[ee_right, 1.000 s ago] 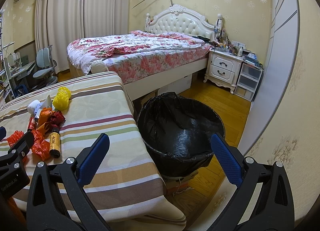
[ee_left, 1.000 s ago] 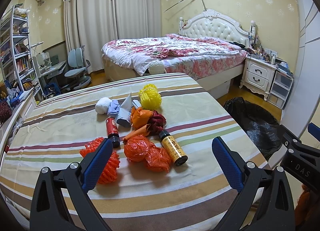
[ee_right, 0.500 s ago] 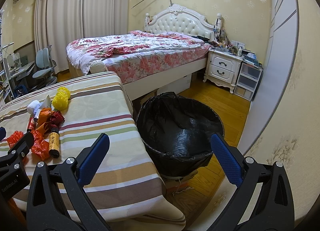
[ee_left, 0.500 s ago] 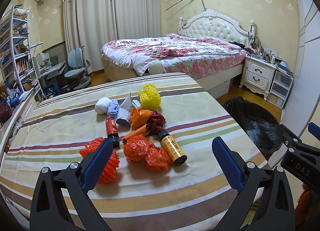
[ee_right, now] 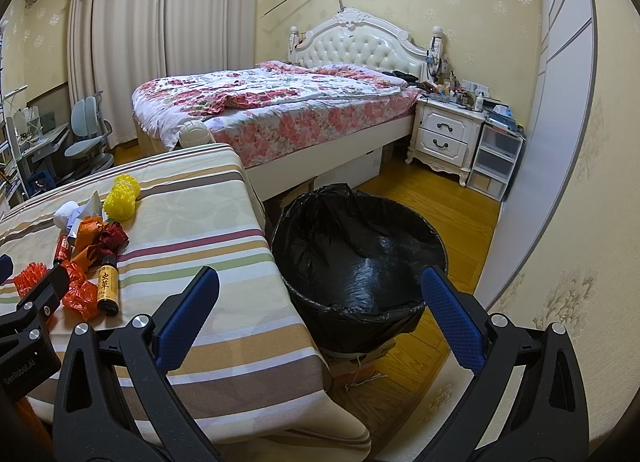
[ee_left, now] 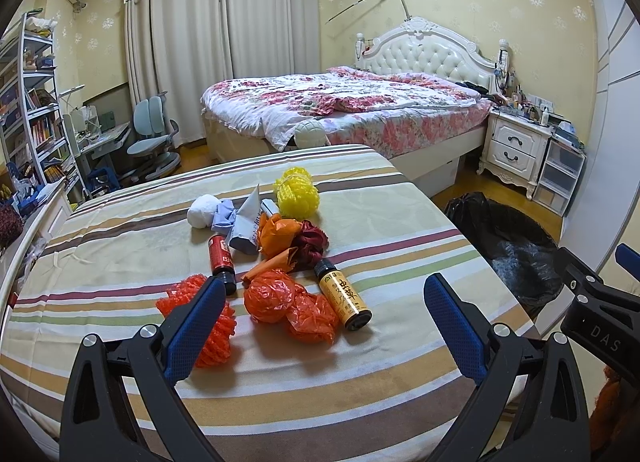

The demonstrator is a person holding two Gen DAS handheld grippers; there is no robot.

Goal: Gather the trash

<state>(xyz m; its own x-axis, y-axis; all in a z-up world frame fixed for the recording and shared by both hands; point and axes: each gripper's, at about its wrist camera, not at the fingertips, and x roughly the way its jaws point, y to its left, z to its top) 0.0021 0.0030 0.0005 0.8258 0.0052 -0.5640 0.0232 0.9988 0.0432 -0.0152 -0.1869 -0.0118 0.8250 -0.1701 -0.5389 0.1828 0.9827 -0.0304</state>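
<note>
Trash lies in a cluster on the striped table (ee_left: 360,374): an orange foam net (ee_left: 218,336), crumpled orange plastic bags (ee_left: 292,304), a yellow-labelled brown bottle (ee_left: 343,295), a red bottle (ee_left: 221,258), orange paper (ee_left: 278,230), a dark red wad (ee_left: 310,242), a yellow foam net (ee_left: 298,191), a white tissue ball (ee_left: 202,211) and grey-blue wrappers (ee_left: 240,223). My left gripper (ee_left: 320,326) hovers open just in front of the cluster. My right gripper (ee_right: 320,314) is open, held over the table's right edge beside the black-lined bin (ee_right: 360,262), which is open-topped.
The bin (ee_left: 516,250) stands on the wooden floor right of the table. A bed (ee_right: 280,101), a white nightstand (ee_right: 444,135) and plastic drawers (ee_right: 496,161) are behind. A desk chair (ee_left: 150,133) and bookshelves (ee_left: 28,101) are at the left.
</note>
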